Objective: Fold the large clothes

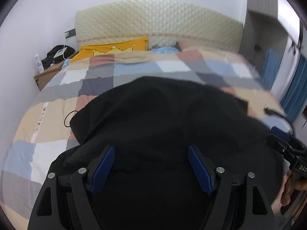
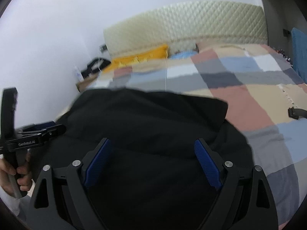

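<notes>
A large black garment (image 1: 163, 115) lies spread on the checked bedcover (image 1: 57, 118), with its near part folded over into a thicker layer. It also shows in the right wrist view (image 2: 153, 118). My left gripper (image 1: 151, 151) is open above the garment's near part, blue pads wide apart, nothing between them. My right gripper (image 2: 152, 145) is also open and empty above the garment. The right gripper's body shows at the right edge of the left wrist view (image 1: 287, 149). The left gripper's body shows at the left of the right wrist view (image 2: 34, 134).
A yellow pillow (image 1: 115, 48) and a blue one (image 1: 165, 49) lie by the quilted headboard (image 1: 157, 21). A bedside table (image 1: 49, 72) with a bottle and black items stands at the left. A thin black loop (image 1: 69, 117) lies beside the garment. A black strap (image 2: 297, 113) lies at the right.
</notes>
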The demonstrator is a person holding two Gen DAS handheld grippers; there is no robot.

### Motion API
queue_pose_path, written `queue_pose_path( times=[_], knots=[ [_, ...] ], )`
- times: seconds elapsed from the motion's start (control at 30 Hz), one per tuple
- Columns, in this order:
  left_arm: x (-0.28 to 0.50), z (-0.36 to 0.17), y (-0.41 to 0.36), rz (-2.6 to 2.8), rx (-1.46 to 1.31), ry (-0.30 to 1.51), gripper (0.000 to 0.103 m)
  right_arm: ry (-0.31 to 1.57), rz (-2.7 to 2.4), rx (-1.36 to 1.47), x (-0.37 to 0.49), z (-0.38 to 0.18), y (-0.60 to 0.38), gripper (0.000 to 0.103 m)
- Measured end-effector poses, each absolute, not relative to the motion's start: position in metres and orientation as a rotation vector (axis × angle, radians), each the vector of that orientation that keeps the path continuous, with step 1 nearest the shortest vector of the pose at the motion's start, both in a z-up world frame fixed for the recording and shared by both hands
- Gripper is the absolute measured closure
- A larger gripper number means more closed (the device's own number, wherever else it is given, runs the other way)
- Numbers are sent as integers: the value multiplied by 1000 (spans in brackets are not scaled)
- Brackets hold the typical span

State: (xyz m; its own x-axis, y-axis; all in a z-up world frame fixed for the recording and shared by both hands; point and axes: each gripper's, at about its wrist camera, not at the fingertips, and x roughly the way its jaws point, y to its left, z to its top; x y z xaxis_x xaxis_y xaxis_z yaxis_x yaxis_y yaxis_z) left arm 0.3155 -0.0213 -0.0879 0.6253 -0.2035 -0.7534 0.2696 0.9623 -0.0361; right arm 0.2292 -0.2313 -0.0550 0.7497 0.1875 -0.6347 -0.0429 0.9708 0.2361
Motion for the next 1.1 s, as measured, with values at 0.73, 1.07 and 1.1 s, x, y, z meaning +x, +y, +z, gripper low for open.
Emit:
queue_pose_path(
  times=[0.73, 1.07, 1.1],
  knots=[
    [386, -122, -39, -195, 97, 914, 16, 813, 117, 183, 311, -93, -236, 12],
    [362, -101, 0, -127, 163, 831, 16, 765, 55, 139, 283, -78, -259, 12],
    [363, -105, 2, -130, 157, 844, 16, 775, 53, 145, 283, -82, -261, 12]
  ],
)
